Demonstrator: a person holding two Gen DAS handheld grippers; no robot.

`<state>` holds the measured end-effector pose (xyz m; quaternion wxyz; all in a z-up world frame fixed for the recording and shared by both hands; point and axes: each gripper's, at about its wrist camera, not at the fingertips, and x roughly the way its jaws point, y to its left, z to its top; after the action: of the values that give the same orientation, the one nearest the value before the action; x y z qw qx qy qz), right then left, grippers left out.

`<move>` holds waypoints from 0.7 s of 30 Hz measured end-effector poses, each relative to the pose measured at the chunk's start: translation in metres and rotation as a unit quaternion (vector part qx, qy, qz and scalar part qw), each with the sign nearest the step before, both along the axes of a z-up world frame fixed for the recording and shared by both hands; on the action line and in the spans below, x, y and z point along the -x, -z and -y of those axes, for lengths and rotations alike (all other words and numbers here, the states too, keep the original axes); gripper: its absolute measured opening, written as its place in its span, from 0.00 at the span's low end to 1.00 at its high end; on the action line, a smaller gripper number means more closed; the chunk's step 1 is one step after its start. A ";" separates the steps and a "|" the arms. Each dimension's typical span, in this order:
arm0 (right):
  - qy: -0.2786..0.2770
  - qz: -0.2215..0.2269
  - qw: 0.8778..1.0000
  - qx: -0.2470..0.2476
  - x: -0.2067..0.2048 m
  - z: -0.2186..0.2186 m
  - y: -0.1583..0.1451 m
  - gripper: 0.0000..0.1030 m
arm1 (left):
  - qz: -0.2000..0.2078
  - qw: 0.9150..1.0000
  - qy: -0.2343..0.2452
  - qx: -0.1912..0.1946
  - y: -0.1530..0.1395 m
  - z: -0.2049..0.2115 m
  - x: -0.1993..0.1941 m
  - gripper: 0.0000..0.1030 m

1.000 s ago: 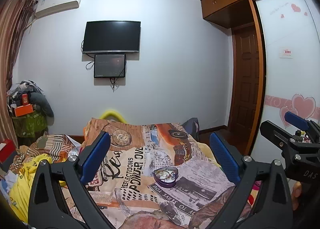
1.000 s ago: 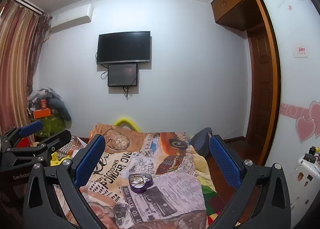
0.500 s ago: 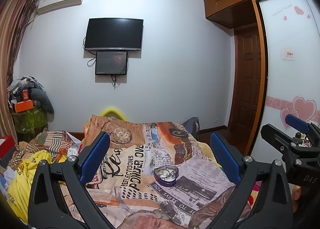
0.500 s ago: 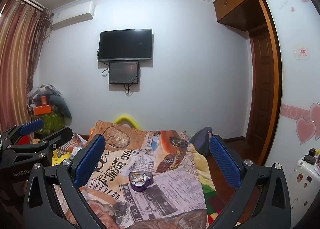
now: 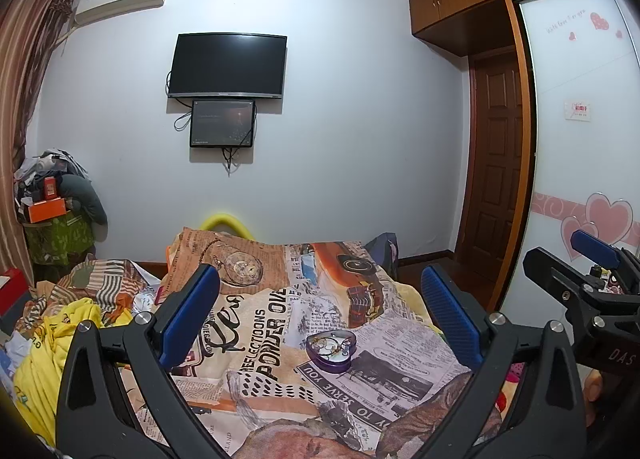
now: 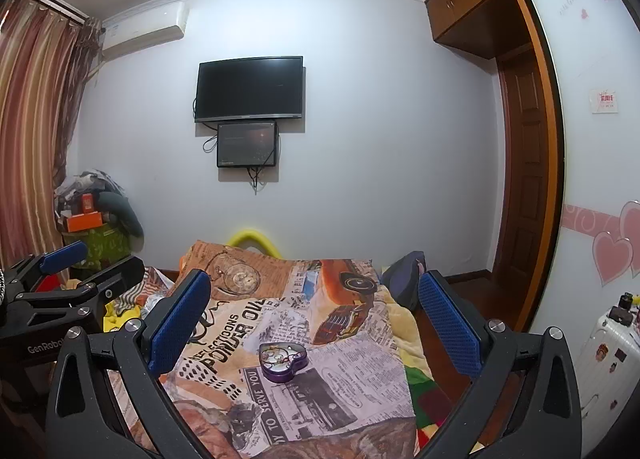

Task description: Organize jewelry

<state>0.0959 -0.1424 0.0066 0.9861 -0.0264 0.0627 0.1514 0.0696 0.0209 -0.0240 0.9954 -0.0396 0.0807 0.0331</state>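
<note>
On the bed (image 5: 400, 383) ahead of you, a purple heart-shaped tin (image 5: 331, 351) sits open on the newspaper-print blanket (image 5: 264, 323), with jewelry (image 5: 330, 345) lying tangled inside it — chains and small pieces, too small to tell apart. From your left claw (image 5: 320, 313), the tin lies between the blue pads, slightly right of centre and well beyond the fingertips; that claw is spread wide and grips nothing. Your right claw (image 6: 314, 317) is likewise released and empty, and in its view the tin (image 6: 282, 361) rests a little left of centre, apart from both pads.

Each claw shows in the other's camera: the right one at the right edge of the left view (image 5: 588, 291), the left one at the left edge of the right view (image 6: 68, 291), both held off to the sides of the blanket, not touching it.

Far across the room, a dark television (image 5: 227, 66) hangs on the wall with a smaller screen (image 5: 222, 123) just below it. A yellow garment (image 5: 48, 343) lies crumpled on the near left of the bed, and a wooden door (image 5: 498, 163) stands at the far right.
</note>
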 end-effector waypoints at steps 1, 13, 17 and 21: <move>0.000 0.000 1.000 0.000 0.000 0.000 0.000 1.00 | 0.000 1.000 0.001 0.000 0.000 0.000 0.000 0.99; 0.004 -0.001 1.000 -0.001 -0.001 0.002 -0.001 1.00 | -0.005 1.000 0.010 0.001 0.001 0.002 -0.003 0.99; 0.006 0.000 1.000 -0.001 -0.001 0.003 0.000 1.00 | -0.007 1.000 0.011 0.002 0.001 0.002 -0.004 0.99; 0.008 0.000 1.000 -0.003 -0.001 0.005 -0.001 1.00 | -0.008 1.000 0.016 0.004 0.001 0.003 -0.004 0.99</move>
<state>0.0970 -0.1473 0.0074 0.9874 -0.0226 0.0624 0.1439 0.0738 0.0174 -0.0254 0.9950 -0.0418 0.0892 0.0172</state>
